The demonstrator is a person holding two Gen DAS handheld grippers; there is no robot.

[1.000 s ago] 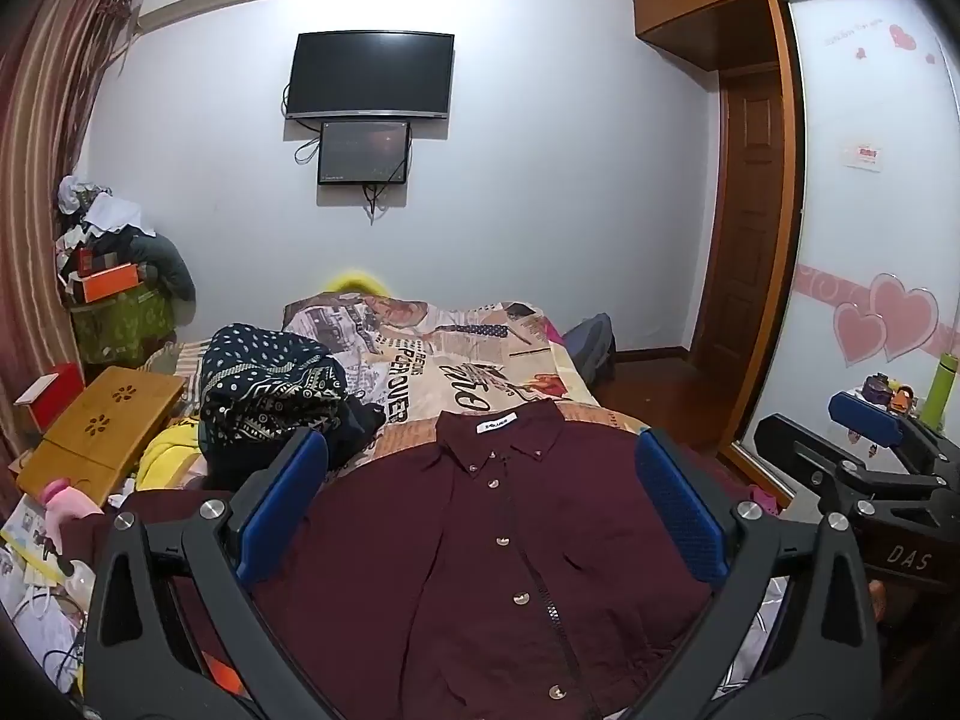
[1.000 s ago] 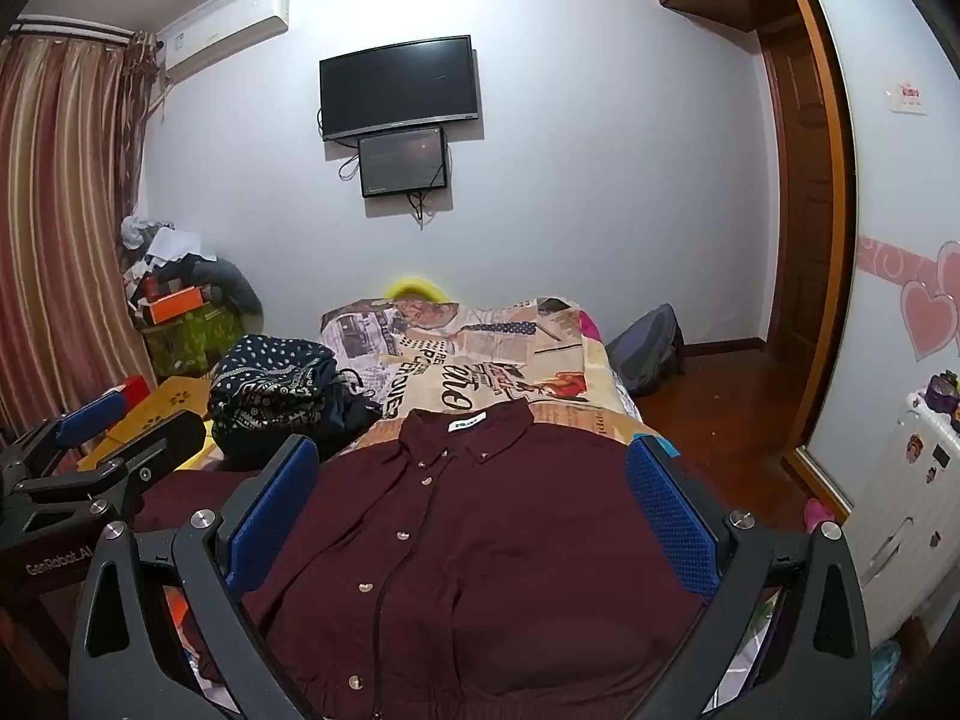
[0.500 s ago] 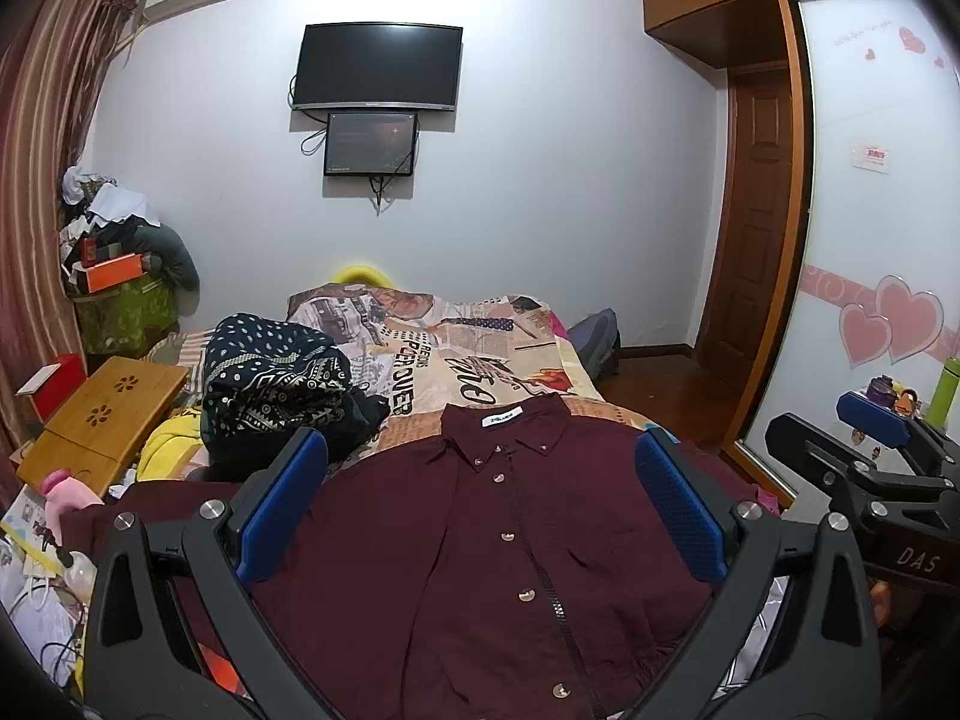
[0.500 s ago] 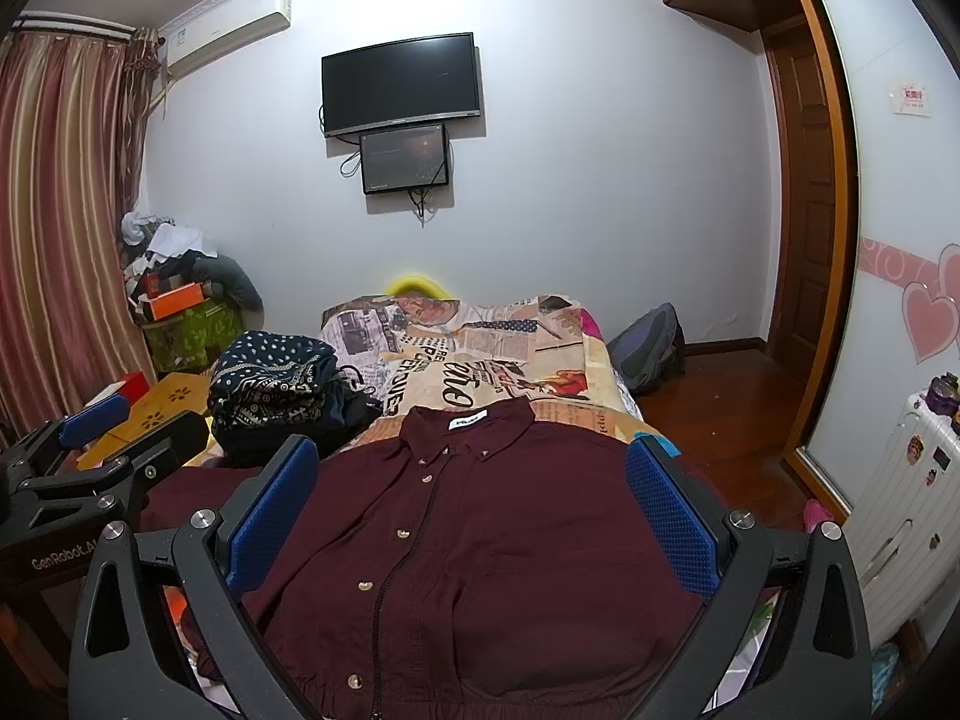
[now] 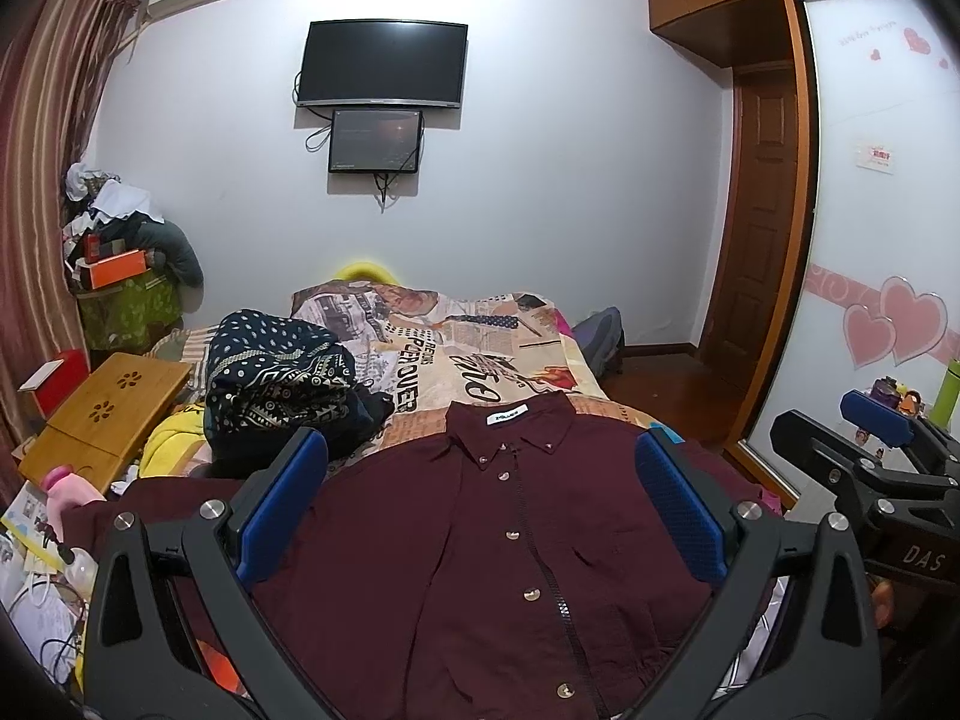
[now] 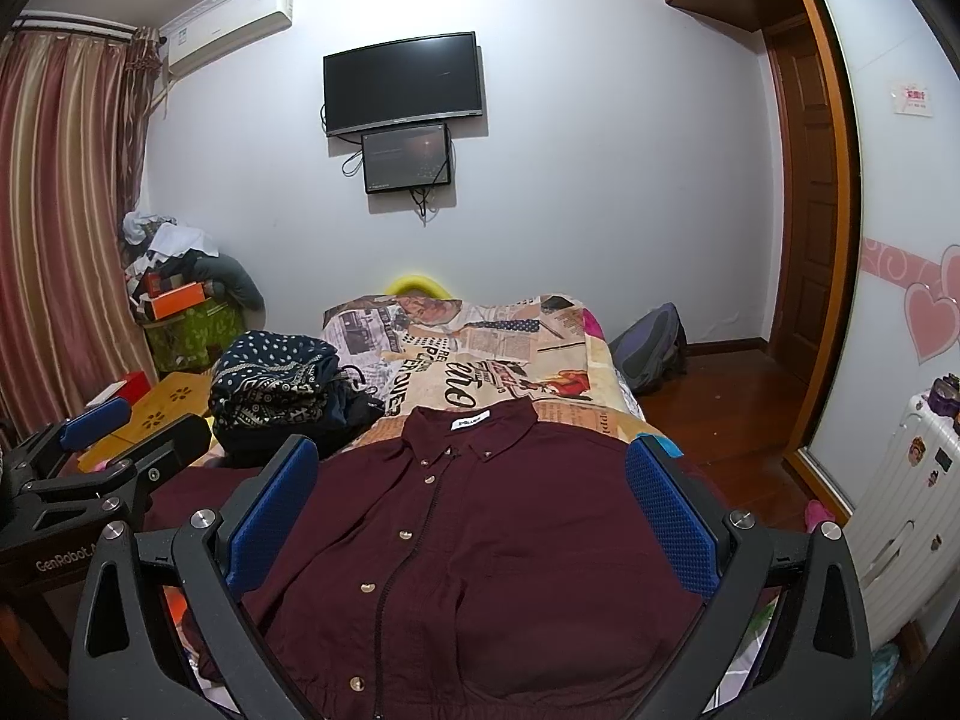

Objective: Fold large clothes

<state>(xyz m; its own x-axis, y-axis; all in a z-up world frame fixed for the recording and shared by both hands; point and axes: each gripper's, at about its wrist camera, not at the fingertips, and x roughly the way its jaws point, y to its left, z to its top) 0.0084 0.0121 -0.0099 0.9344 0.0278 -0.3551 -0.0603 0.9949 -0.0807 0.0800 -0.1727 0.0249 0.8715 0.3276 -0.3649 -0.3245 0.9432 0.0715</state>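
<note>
A dark maroon button-up shirt (image 5: pixel 480 540) lies flat, front up and collar away from me, on the near end of the bed; it also shows in the right wrist view (image 6: pixel 498 540). My left gripper (image 5: pixel 480 492) is open and empty, held above the shirt's chest. My right gripper (image 6: pixel 474 492) is open and empty, held above the shirt a little further right. The right gripper shows at the right edge of the left wrist view (image 5: pixel 864 462). The left gripper shows at the left edge of the right wrist view (image 6: pixel 102 456).
A pile of dark patterned clothes (image 5: pixel 276 378) sits on the bed's left. A printed bedspread (image 5: pixel 468 348) covers the far half. A wooden lap desk (image 5: pixel 102 408) and clutter lie left. A backpack (image 6: pixel 648 348) sits on the floor right. A white suitcase (image 6: pixel 900 498) stands far right.
Both cameras have tilted slightly upward, so the shirt sits a little lower in view. The shirt has not moved and both grippers stay open.
</note>
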